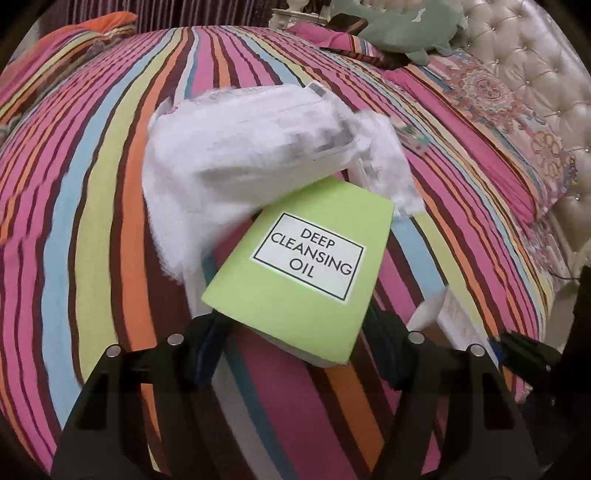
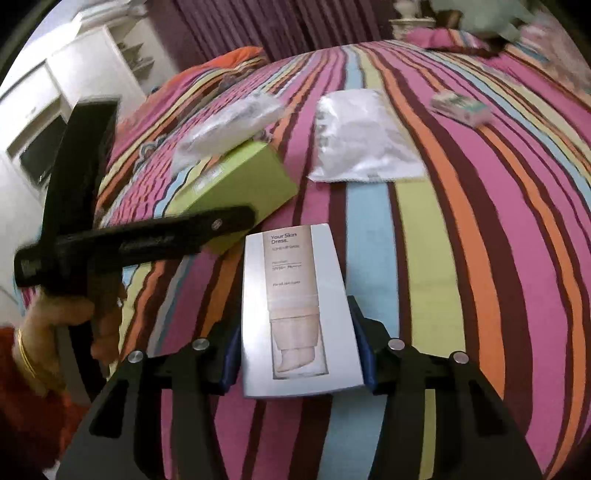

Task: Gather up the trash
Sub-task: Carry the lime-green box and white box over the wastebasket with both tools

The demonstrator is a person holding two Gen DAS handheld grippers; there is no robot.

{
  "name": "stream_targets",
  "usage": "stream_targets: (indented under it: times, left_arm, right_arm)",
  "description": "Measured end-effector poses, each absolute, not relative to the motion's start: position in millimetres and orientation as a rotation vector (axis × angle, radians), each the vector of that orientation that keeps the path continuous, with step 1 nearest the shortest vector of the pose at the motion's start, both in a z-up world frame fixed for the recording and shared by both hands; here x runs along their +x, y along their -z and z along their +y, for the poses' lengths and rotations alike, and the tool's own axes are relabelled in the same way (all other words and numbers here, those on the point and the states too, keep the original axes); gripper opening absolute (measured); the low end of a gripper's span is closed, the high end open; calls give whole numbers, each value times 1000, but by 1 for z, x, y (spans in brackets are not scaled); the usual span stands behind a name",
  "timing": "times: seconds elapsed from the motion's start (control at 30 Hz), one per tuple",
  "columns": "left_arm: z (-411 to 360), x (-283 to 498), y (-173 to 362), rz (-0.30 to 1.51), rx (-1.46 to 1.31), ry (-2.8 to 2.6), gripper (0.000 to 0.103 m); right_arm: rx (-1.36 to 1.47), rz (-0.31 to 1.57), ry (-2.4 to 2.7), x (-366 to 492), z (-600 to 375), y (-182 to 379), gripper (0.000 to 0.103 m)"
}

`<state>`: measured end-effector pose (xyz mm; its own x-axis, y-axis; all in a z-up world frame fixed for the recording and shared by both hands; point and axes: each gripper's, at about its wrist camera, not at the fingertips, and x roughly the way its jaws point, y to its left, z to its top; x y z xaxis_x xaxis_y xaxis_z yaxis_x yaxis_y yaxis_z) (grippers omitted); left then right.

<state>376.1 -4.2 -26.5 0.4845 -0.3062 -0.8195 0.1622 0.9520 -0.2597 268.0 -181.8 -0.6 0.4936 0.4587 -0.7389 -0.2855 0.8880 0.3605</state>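
My left gripper [image 1: 295, 332] is shut on a green box [image 1: 306, 266] labelled "Deep Cleansing Oil", held above the striped bedspread. A crumpled clear plastic wrapper [image 1: 243, 155] lies over the box's far end. My right gripper [image 2: 295, 354] is shut on a white and silver box [image 2: 295, 306] printed "Your Skin Dress". In the right wrist view the left gripper [image 2: 122, 236] holds the green box [image 2: 236, 177] at left, with the wrapper [image 2: 229, 125] on it. A flat white pouch [image 2: 362, 136] and a small white-green carton [image 2: 461, 105] lie farther out on the bed.
The bed [image 2: 461, 258] has a striped cover in pink, orange, blue and green. A tufted headboard [image 1: 528, 74], patterned pillow [image 1: 498, 122] and green plush toy [image 1: 402, 26] are at right. A white cabinet [image 2: 74, 92] and purple curtain [image 2: 258, 26] stand beyond the bed.
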Motion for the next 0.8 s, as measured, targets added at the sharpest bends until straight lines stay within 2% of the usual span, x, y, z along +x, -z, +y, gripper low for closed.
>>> stream_targets:
  times: [0.53,0.8]
  left_arm:
    - [19,229,26,1012,-235,280,66]
    - [23,172,29,1028,-282,277,66]
  right_arm:
    - [427,969,-353,210,-213,8,48]
    - [431,977,-380,169,-198,3,47]
